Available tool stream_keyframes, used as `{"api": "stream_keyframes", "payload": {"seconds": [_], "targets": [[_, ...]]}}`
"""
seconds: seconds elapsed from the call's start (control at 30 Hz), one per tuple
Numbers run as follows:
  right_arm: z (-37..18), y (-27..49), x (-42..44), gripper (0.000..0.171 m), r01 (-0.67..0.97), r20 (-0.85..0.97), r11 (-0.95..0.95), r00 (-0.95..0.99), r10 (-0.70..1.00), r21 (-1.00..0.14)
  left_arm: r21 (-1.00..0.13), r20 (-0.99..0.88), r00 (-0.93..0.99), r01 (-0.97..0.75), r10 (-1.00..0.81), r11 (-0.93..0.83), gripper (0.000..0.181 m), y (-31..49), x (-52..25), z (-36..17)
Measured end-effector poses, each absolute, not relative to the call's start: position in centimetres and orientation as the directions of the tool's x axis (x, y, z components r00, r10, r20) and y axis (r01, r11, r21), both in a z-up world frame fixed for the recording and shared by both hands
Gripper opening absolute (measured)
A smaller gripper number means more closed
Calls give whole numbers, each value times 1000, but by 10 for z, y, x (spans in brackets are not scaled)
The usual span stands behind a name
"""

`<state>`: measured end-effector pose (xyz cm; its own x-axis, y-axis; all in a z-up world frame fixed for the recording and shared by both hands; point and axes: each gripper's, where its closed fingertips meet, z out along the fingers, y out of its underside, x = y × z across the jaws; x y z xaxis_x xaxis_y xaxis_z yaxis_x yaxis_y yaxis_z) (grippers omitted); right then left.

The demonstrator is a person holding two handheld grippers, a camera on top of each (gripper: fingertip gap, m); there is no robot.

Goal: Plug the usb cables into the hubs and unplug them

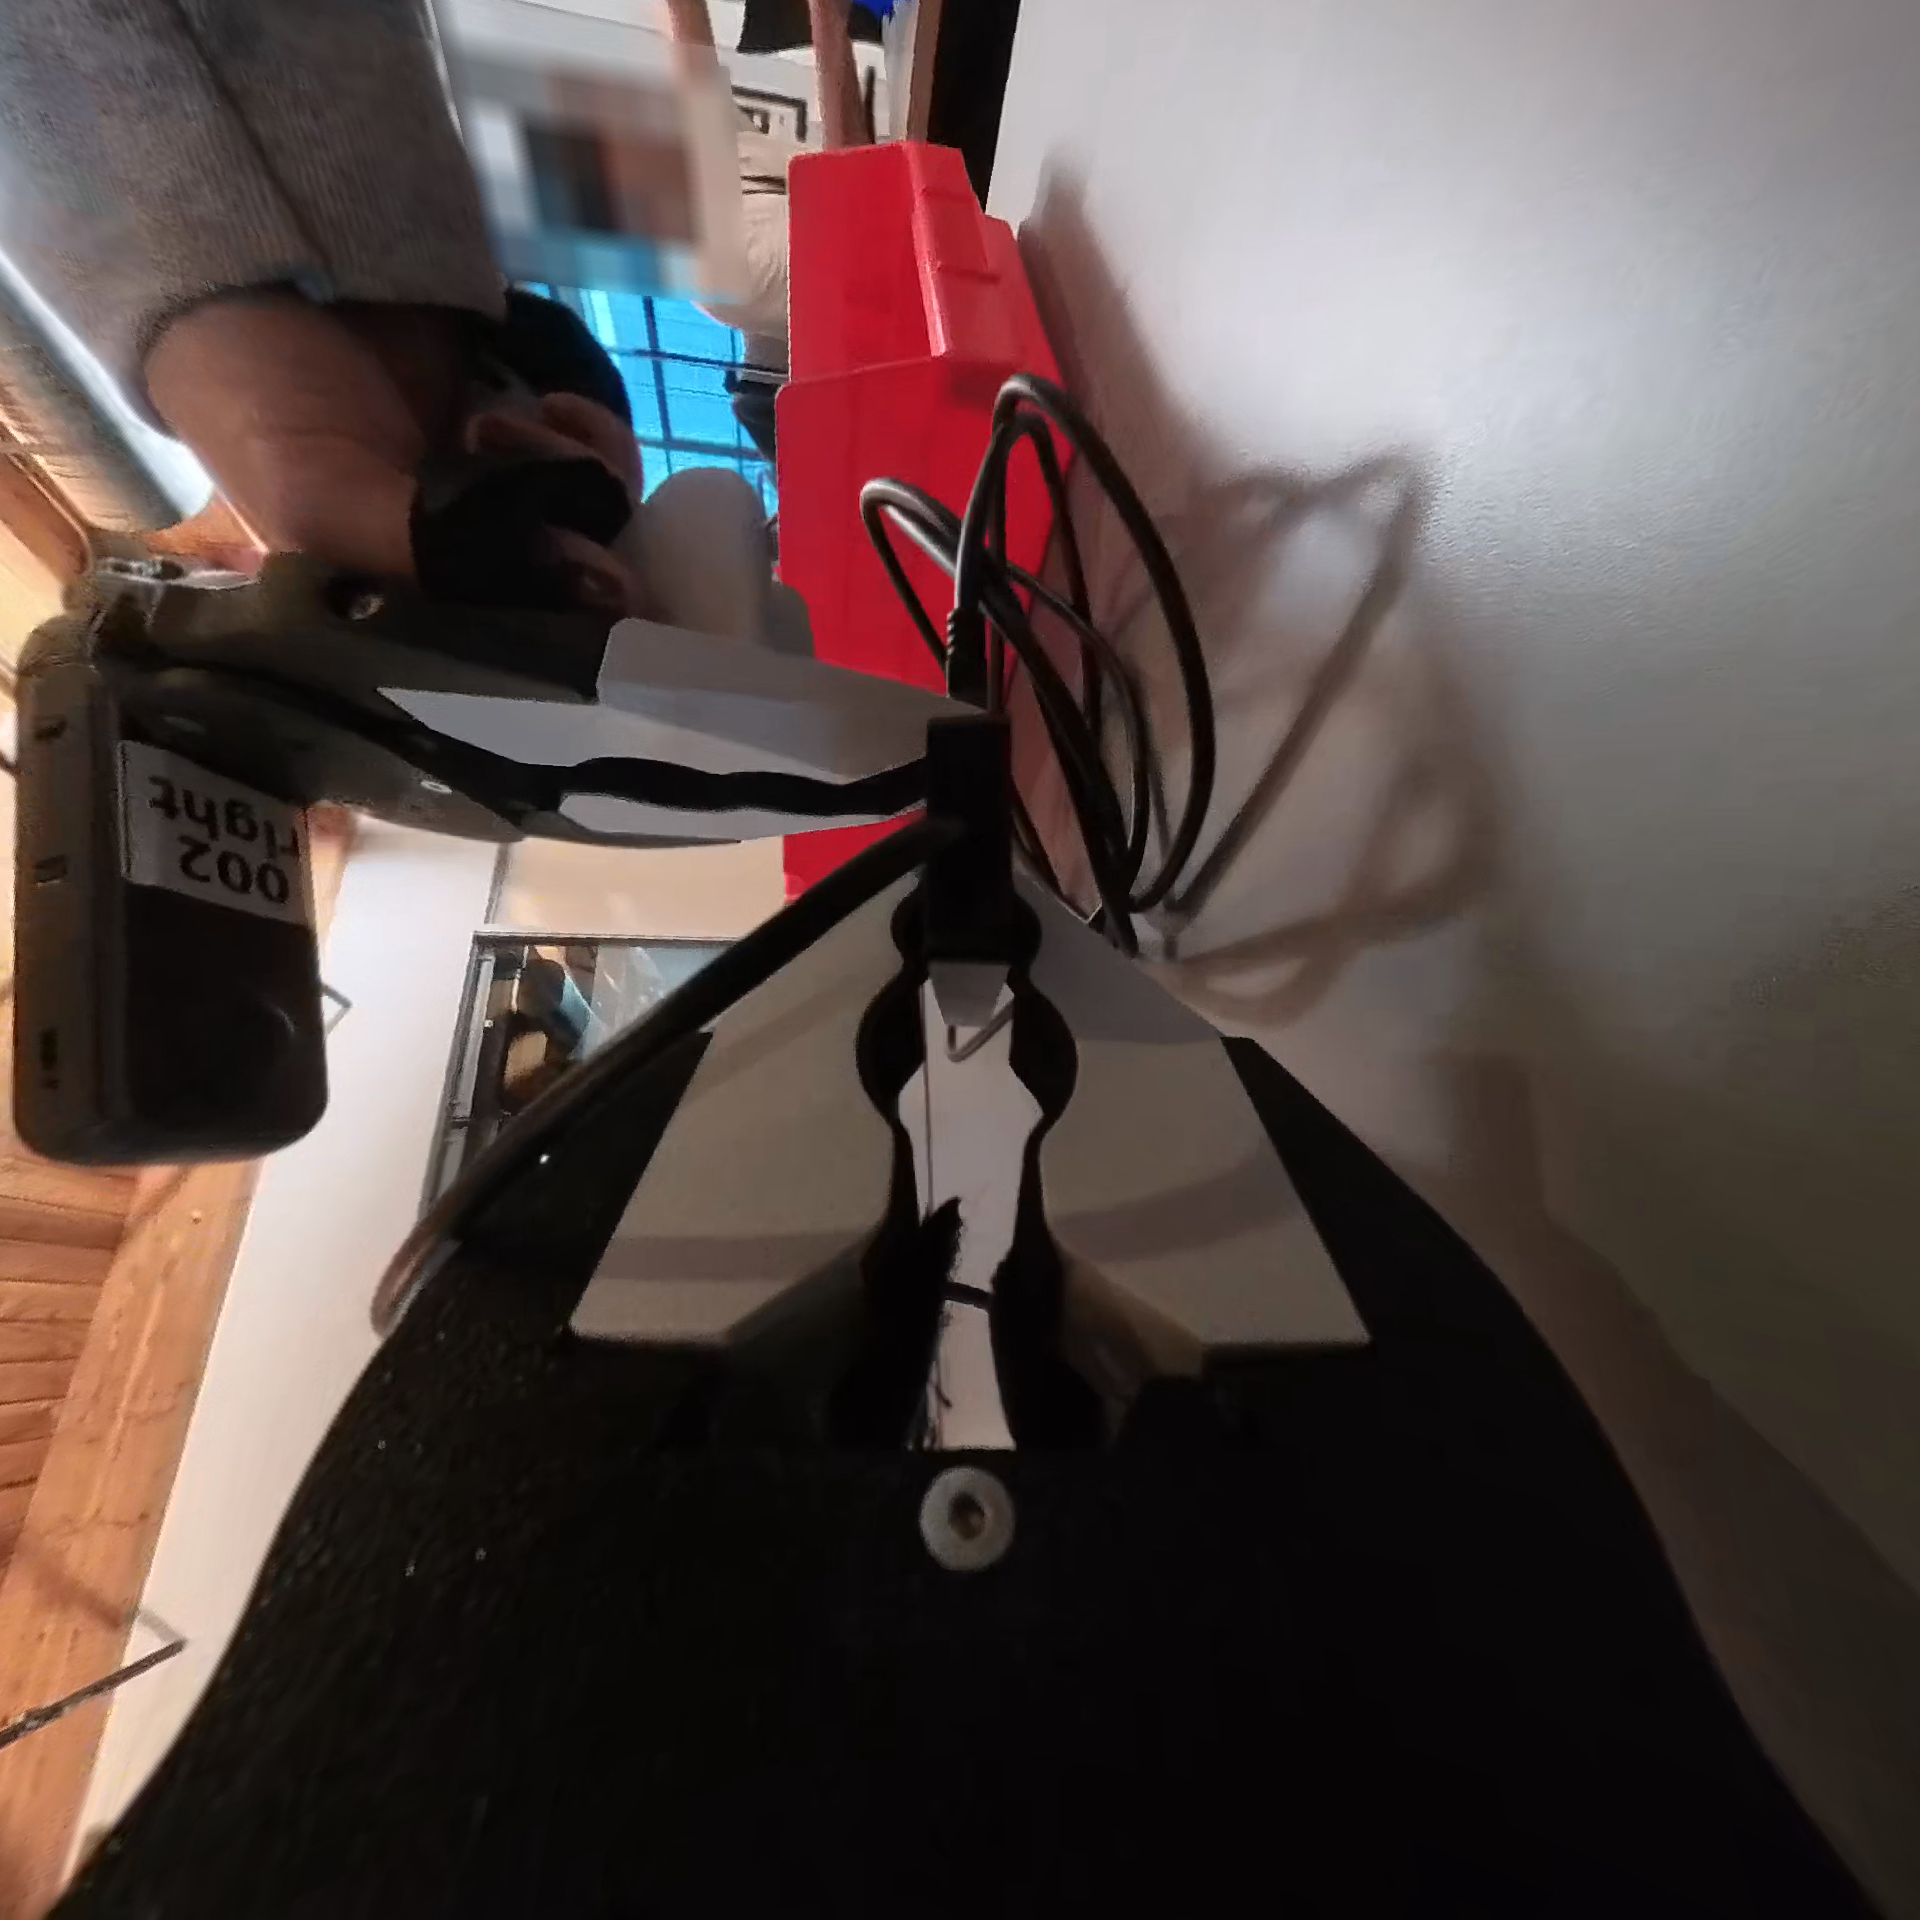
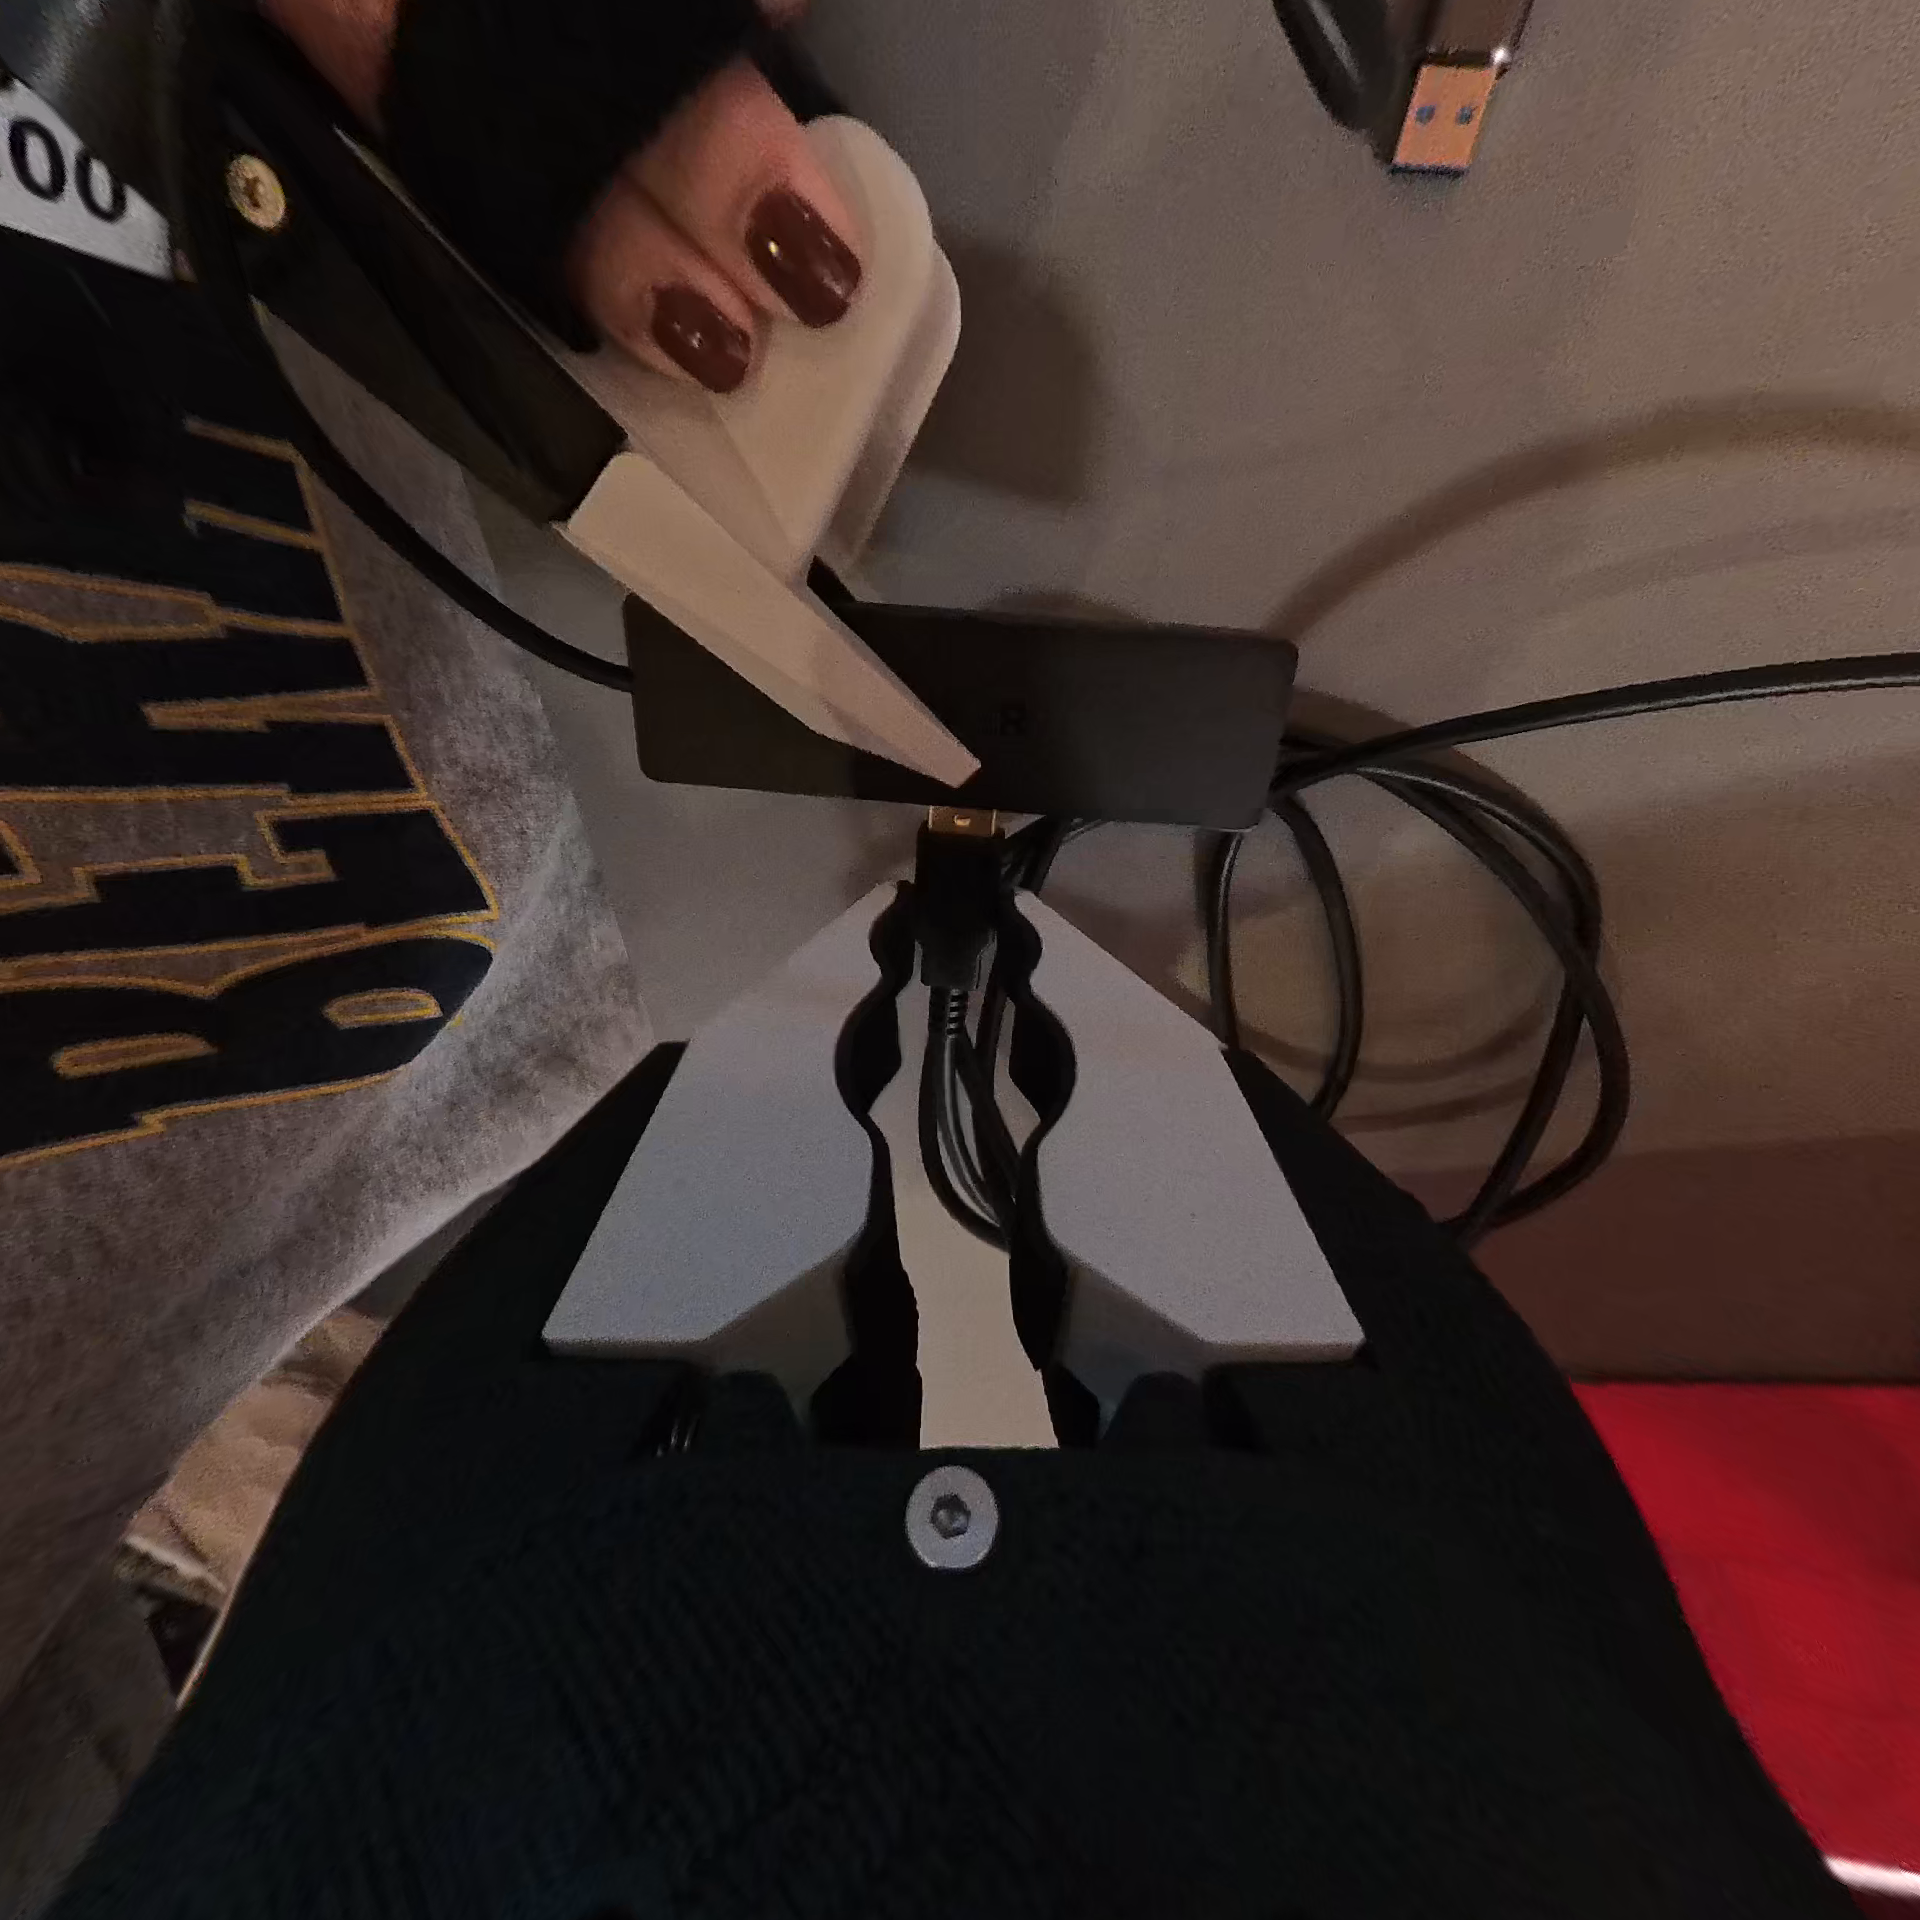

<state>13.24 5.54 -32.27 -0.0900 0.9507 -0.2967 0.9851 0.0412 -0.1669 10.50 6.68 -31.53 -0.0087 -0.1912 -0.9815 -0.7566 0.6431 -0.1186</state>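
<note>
black usb hub (image 2: 961, 717) held up just off the pale tabletop (image 2: 1455, 364), left tongs (image 1: 961, 940) clenched on it, right tongs (image 2: 956, 914) pinching a black usb plug (image 2: 958, 894) at its port, gold tip partly showing, cable loops (image 2: 1455, 987) alongside, red box (image 1: 894, 436) behind

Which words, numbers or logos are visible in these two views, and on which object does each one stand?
I do not quote writing; this is where it stands.
White sticker on the black camera body: printed characters, legible.
Second white sticker, right wrist view, top left: partly cut off.
Grey sweatshirt: large dark letters outlined in gold.
Black hub: small mark, too faint to read.
</note>
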Motion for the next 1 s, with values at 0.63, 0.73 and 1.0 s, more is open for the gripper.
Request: {"api": "stream_keyframes", "payload": {"seconds": [0.63,0.73,1.0], "targets": [[-328,57,129,12,973,-270,70,-129,954,-218,-155,-974,6,-746,-226,648,8,62,110,-321],[-335,56,130,12,973,-252,88,-142,957,-214,-151,-969,-16,-749,-246,645,8,60,111,-327],[-305,84,101,50,840,240,272,-176,955,-470,-619,-749,351,-673,-562,405,9,89,84,-313]]}}
